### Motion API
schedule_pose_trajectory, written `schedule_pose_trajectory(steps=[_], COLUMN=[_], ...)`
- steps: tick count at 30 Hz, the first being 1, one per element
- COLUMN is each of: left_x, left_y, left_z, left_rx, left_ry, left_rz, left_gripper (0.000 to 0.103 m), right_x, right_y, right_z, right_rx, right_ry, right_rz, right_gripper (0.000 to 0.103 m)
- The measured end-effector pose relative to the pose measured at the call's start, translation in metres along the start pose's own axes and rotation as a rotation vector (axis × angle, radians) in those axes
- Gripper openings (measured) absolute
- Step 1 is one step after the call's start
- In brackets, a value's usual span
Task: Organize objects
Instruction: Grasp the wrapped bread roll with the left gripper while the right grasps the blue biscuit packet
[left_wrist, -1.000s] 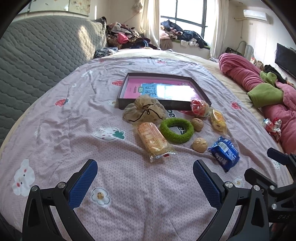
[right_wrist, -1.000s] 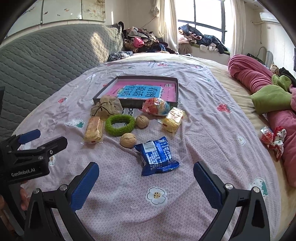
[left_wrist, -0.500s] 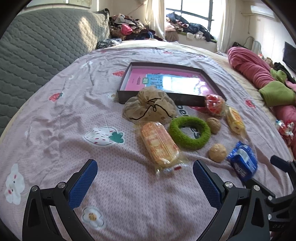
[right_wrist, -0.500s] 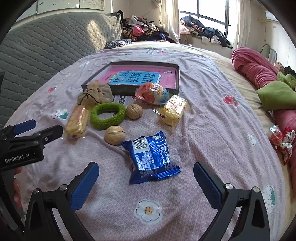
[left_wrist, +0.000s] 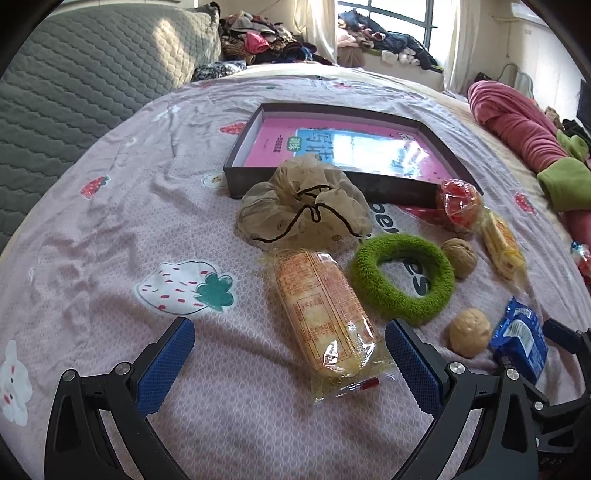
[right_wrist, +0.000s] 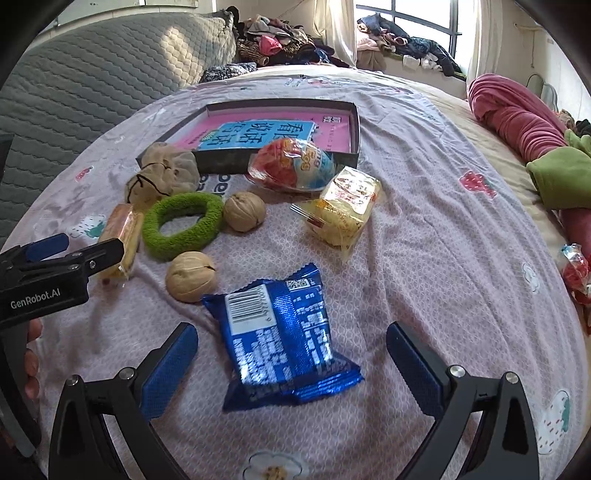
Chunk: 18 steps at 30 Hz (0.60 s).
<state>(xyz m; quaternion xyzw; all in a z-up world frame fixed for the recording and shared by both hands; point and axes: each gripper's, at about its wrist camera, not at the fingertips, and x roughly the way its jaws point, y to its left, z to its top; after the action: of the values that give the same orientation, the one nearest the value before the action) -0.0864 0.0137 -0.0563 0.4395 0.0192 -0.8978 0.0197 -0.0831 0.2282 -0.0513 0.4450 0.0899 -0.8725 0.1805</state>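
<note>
The left gripper (left_wrist: 288, 360) is held wide apart around the orange snack pack (left_wrist: 325, 317). The right gripper (right_wrist: 291, 363) is likewise spread around the blue packet (right_wrist: 284, 339), with a walnut (right_wrist: 190, 276) lying beside it.

Bed (left_wrist: 110, 229): box (left_wrist: 332, 184) farthest back. Pouch (left_wrist: 303, 206) against its front wall. Ring (left_wrist: 402, 280) before pouch, long packet (left_wrist: 325, 317) to its left, two walnuts (left_wrist: 460, 256) right of ring.
</note>
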Motion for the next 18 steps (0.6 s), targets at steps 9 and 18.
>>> schedule_pose_trajectory(steps=[9,18], left_x=[0.011,0.015], left_y=[0.006,0.016], left_z=[0.002,0.004], left_rx=[-0.015,-0.041], left_ry=[0.009,0.033], left_rz=[0.021,-0.044], left_gripper=[0.102,0.054], right_x=[0.012,0.013], right_y=[-0.002,0.009], right_z=[0.002,0.002], right_rx=[-0.017,-0.050], right_ry=[0.017,0.020], right_rz=[0.019,0.018], right_gripper=[0.103,0.094])
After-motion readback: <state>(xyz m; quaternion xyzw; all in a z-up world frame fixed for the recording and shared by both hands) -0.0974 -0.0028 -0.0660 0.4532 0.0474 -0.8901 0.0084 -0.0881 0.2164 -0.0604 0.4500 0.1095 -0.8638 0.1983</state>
